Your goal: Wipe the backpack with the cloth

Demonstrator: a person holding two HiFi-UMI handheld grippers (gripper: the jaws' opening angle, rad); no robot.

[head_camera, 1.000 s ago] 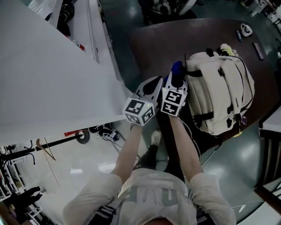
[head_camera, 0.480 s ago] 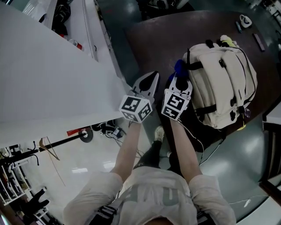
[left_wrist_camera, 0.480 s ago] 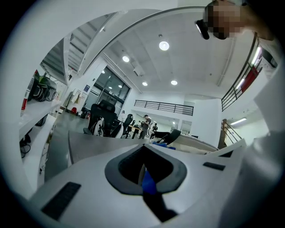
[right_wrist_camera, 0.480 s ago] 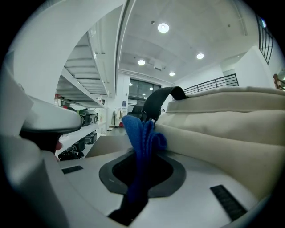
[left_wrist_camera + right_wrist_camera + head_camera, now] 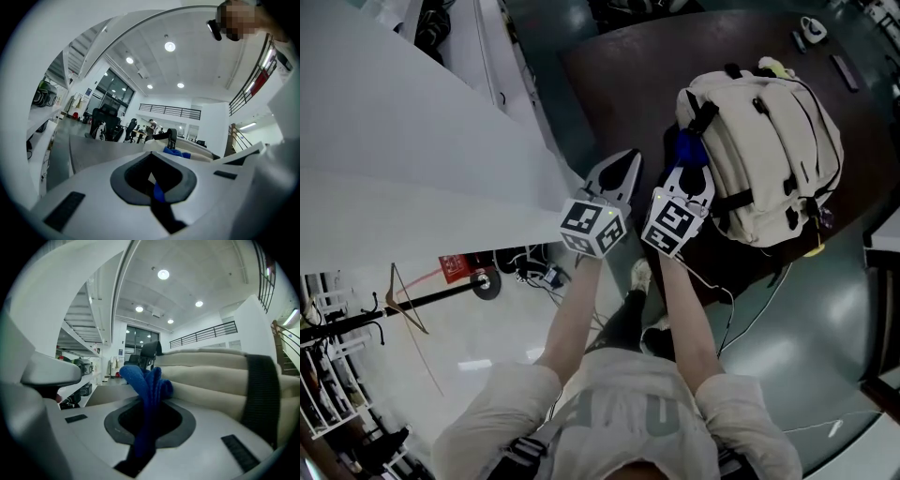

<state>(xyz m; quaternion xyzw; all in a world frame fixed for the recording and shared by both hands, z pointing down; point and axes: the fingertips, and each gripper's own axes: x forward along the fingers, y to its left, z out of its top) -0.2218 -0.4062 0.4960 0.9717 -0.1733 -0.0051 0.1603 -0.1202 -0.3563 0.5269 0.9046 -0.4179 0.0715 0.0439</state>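
Note:
A cream backpack point(image 5: 769, 141) with black straps lies on the dark brown table point(image 5: 619, 84). My right gripper point(image 5: 686, 167) is shut on a blue cloth point(image 5: 684, 147), which presses against the backpack's left side. In the right gripper view the blue cloth point(image 5: 146, 380) sticks up from the shut jaws of the right gripper point(image 5: 147, 414), with the backpack point(image 5: 220, 380) just to its right. My left gripper point(image 5: 626, 167) hovers beside the right one, apart from the bag. In the left gripper view the left gripper point(image 5: 154, 180) is shut, and the backpack point(image 5: 201, 152) and cloth point(image 5: 174, 152) lie ahead.
A white counter point(image 5: 403, 141) runs along the left. Small items point(image 5: 811, 28) and a dark bar point(image 5: 845, 71) lie at the table's far end. Cables point(image 5: 750, 309) trail over the green floor below the table's edge. A dark chair point(image 5: 881, 337) stands at the right.
Both grippers have moved slightly forward with the cloth along the backpack's left side. The head view has shifted, so the bag now sits higher in the picture.

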